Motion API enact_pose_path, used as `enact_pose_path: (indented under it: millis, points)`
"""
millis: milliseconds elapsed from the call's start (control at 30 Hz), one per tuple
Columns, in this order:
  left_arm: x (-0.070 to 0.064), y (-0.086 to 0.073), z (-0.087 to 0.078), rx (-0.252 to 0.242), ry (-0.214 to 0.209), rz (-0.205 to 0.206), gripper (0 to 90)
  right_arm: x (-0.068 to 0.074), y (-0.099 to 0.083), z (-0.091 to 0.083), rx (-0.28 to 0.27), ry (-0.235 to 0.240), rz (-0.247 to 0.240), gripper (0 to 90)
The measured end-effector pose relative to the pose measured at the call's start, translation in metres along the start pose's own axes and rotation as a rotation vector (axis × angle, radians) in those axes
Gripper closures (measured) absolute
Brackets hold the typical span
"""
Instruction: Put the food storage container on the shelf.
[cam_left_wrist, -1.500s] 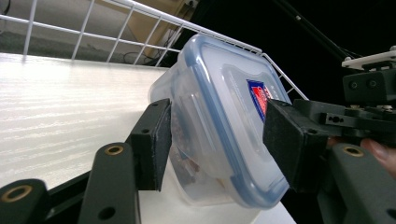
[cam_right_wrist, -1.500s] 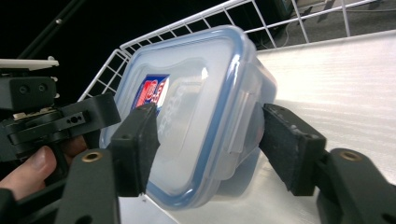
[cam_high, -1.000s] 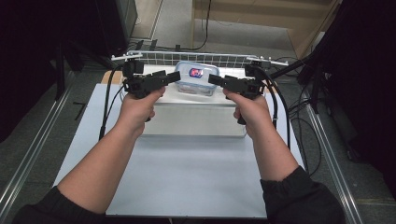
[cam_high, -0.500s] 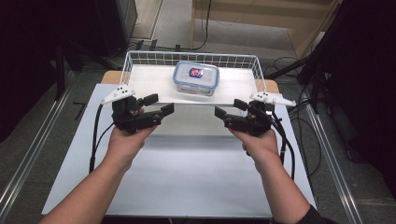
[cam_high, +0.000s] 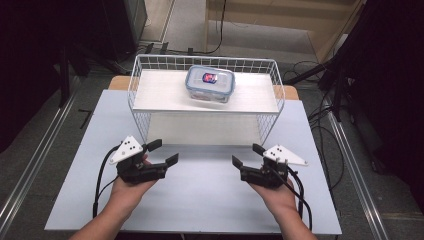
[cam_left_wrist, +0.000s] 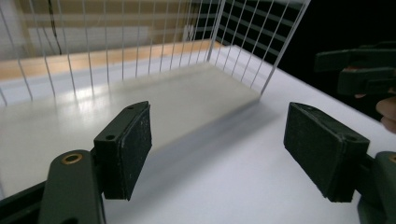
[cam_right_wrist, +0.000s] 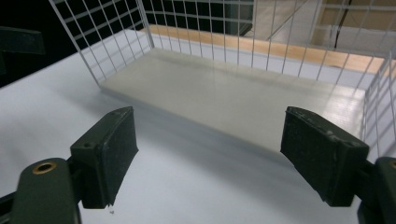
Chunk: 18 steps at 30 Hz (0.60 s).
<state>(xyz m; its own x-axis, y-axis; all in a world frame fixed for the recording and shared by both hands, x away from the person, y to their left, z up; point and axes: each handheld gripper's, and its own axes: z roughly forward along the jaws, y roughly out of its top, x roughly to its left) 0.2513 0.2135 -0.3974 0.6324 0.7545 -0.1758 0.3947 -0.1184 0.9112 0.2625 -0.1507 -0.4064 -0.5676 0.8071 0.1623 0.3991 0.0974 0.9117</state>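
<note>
- While both tools sit low over the near half of the pale blue-white rectangular surface (cam_high: 200, 200), a broad bare stretch of it lies between them and runs forward to the open front of the white wire rack with a flat white shelf (cam_high: 150, 95).
- The rack stands at the far edge of the surface, centred, its wire sides close to but inside the left and right edges.
- The clear rectangular plastic box with a blue-rimmed lid (cam_high: 210, 84) rests on top of the shelf, near its middle and toward the far side, well apart from both tools.
- Under the shelf, the rack's lower bay is open toward the person.
- The left tool (cam_high: 162, 154) is held near the left edge, jaws spread wide and gripping nothing; the left gripper view (cam_left_wrist: 219, 140) shows bare surface between its pads.
- The right tool (cam_high: 245, 156) is held toward the right edge, jaws likewise wide apart and empty (cam_right_wrist: 210, 149).
- Both hands come in from the near edge, palms under the tools, jaws pointing forward and slightly inward.
</note>
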Motion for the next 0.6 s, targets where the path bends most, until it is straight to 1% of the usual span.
enact_pose_path:
  millis: [67, 133, 167, 233, 267, 300, 333, 367, 400, 500, 600]
  points:
    - [-0.002, -0.013, -0.002, 0.013, 0.019, 0.006, 22.9, 0.002, -0.014, -0.002, 0.005, -0.011, -0.008, 18.3]
    - [-0.004, -0.028, -0.005, 0.042, 0.037, 0.018, 20.0, 0.003, -0.028, -0.005, 0.010, -0.020, -0.010, 16.9]
    - [-0.005, -0.036, -0.006, 0.054, 0.048, 0.031, 18.5, 0.003, -0.034, -0.006, 0.007, -0.027, -0.018, 16.3]
    - [-0.008, -0.056, -0.010, 0.079, 0.083, 0.066, 15.1, 0.004, -0.047, -0.010, 0.007, -0.042, -0.047, 14.6]
    - [-0.009, -0.066, -0.011, 0.101, 0.101, 0.083, 13.7, 0.004, -0.053, -0.011, 0.010, -0.049, -0.071, 14.4]
    - [-0.010, -0.071, -0.010, 0.142, 0.104, 0.098, 13.0, 0.003, -0.057, -0.012, 0.023, -0.052, -0.090, 14.0]
    - [-0.012, -0.073, -0.007, 0.179, 0.105, 0.111, 11.1, 0.002, -0.061, -0.013, 0.038, -0.059, -0.107, 14.0]
    - [-0.012, -0.072, -0.006, 0.184, 0.110, 0.116, 8.7, 0.001, -0.064, -0.014, 0.046, -0.062, -0.112, 14.0]
    - [-0.012, -0.071, -0.005, 0.168, 0.113, 0.105, 8.4, 0.000, -0.066, -0.015, 0.050, -0.062, -0.111, 14.0]
    - [-0.010, -0.066, -0.004, 0.153, 0.118, 0.085, 6.6, -0.004, -0.065, -0.018, 0.037, -0.064, -0.086, 14.0]
    - [-0.008, -0.064, -0.005, 0.150, 0.119, 0.081, 3.8, -0.005, -0.061, -0.019, 0.015, -0.069, -0.079, 13.9]
